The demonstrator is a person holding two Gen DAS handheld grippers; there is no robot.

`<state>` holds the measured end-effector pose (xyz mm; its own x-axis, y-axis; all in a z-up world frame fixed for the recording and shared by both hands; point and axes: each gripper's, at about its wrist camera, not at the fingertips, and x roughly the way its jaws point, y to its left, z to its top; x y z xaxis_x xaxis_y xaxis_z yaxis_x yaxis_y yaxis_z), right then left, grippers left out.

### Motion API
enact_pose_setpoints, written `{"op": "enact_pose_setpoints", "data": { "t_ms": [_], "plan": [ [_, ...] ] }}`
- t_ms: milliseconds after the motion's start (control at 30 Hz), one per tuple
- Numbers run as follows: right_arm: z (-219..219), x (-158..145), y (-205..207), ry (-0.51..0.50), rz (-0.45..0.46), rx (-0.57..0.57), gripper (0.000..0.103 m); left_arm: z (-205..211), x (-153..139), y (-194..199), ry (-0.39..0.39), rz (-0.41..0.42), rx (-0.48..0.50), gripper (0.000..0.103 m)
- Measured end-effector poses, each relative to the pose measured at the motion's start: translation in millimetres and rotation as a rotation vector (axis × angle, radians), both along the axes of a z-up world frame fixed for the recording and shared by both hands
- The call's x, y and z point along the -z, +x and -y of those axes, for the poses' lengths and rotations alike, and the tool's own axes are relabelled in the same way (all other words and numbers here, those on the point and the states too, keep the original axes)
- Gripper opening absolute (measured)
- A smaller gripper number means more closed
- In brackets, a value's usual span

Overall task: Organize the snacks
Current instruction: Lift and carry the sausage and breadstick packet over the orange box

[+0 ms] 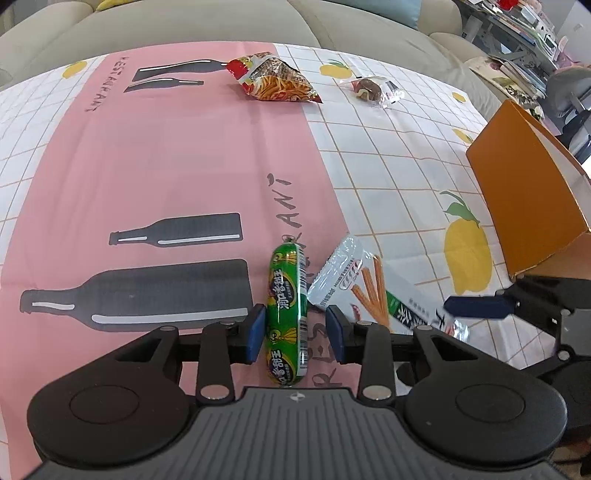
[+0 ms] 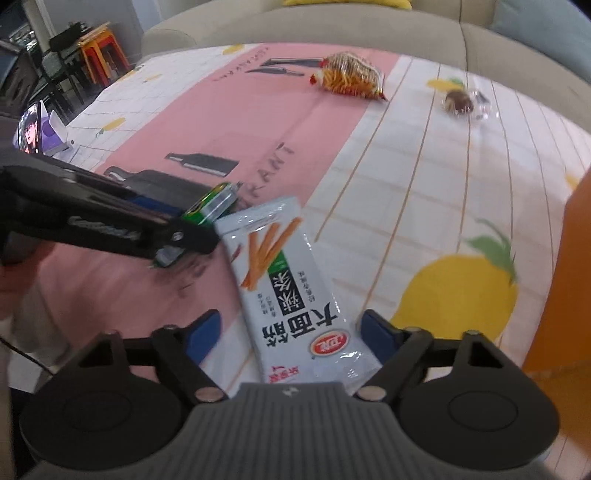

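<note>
A green sausage snack (image 1: 287,314) lies on the pink tablecloth between the fingers of my left gripper (image 1: 296,334), which is open around it. Its left pad is close to the sausage and its right pad stands apart. A white pack of breadsticks (image 2: 291,291) lies beside it, also in the left wrist view (image 1: 369,291). My right gripper (image 2: 290,339) is open around the near end of that pack. An orange box (image 1: 532,195) stands open at the right, also in the right wrist view (image 2: 565,295).
A red noodle snack bag (image 1: 275,79) and a clear-wrapped chocolate ball (image 1: 373,90) lie at the far side of the table. A beige sofa (image 1: 184,29) runs behind the table. A phone (image 2: 31,129) stands at the far left.
</note>
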<state>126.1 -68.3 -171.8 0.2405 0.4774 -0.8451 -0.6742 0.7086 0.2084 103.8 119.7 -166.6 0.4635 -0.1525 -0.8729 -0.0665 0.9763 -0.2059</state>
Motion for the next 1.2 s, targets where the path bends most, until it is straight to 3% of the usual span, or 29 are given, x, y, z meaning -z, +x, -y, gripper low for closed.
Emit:
{"op": "enact_pose_setpoints", "data": {
  "t_ms": [100,267,367,433,567,867,1033,1200],
  "plan": [
    [-2.5,1.1,-3.3,0.018,0.045,0.012,0.066,1.8,0.5,0.6,0.009,0.009,0.006,0.046],
    [-15.7,4.5,-6.6,0.018,0.115,-0.02,0.069,1.5,1.1,-0.2,0.009,0.02,0.008,0.045],
    [-22.9,5.0,-17.3,-0.042,0.188,-0.053,0.061,1.7,1.2,-0.7,0.03,0.02,-0.001,0.031],
    [-21.4,3.3,-18.7,-0.04,0.184,-0.044,0.053,1.7,1.1,-1.1,0.037,0.022,-0.001,0.025],
    [-19.1,1.7,-16.1,-0.039,0.175,-0.024,0.05,1.7,1.1,-2.4,0.025,0.026,-0.008,0.025],
    [-4.0,-9.8,-3.7,0.022,0.103,0.115,0.048,3.5,-10.4,-11.1,-0.03,0.043,-0.045,0.025],
    [13.3,-34.4,-2.7,0.087,0.11,0.25,0.048,9.9,-29.6,-14.2,-0.03,0.079,-0.058,0.025],
    [41.0,-66.1,-5.5,0.198,0.105,0.376,0.048,18.8,-54.1,-19.7,-0.09,0.125,-0.074,0.025]
  ]
}}
